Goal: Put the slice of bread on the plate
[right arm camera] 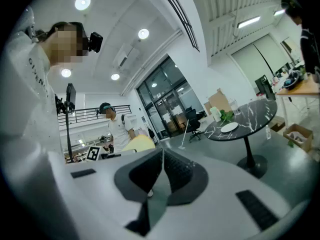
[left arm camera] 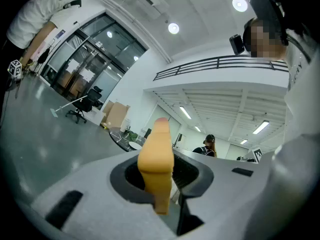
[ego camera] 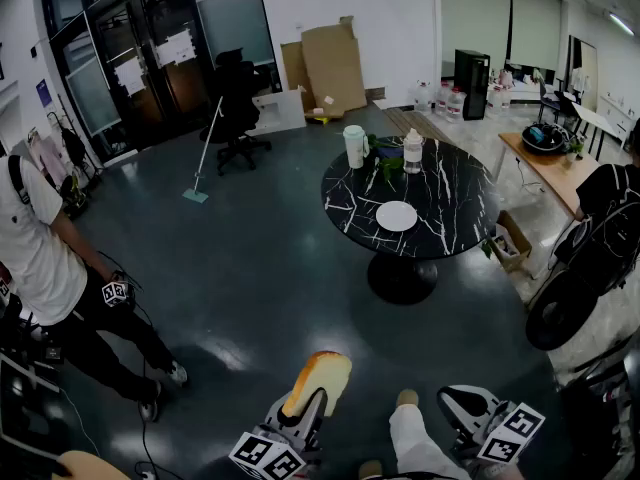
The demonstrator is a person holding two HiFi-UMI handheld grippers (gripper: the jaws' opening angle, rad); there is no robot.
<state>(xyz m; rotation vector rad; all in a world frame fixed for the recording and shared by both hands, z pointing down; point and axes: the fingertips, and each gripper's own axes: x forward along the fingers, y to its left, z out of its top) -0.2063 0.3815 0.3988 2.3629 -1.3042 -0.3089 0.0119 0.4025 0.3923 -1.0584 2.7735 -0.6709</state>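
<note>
A thick slice of bread (ego camera: 318, 380) with a tan crust stands upright in my left gripper (ego camera: 303, 415), low in the head view. In the left gripper view the jaws are shut on the bread (left arm camera: 156, 159), which sticks out past them. The white plate (ego camera: 396, 216) lies bare on a round black marble table (ego camera: 450, 193) several steps ahead, and shows small in both gripper views (left arm camera: 134, 145) (right arm camera: 229, 127). My right gripper (ego camera: 465, 408) hangs beside the left one. Its pads (right arm camera: 170, 171) meet with nothing between them. The bread (right arm camera: 138, 143) shows past its left jaw.
A cup (ego camera: 354, 146), a bottle (ego camera: 412, 151) and a small plant (ego camera: 385, 160) stand at the table's far side. A person in a white shirt (ego camera: 40, 258) stands left, another with a backpack (ego camera: 600, 258) right. An office chair (ego camera: 235, 108), a mop (ego camera: 200, 158) and cardboard (ego camera: 330, 63) lie beyond.
</note>
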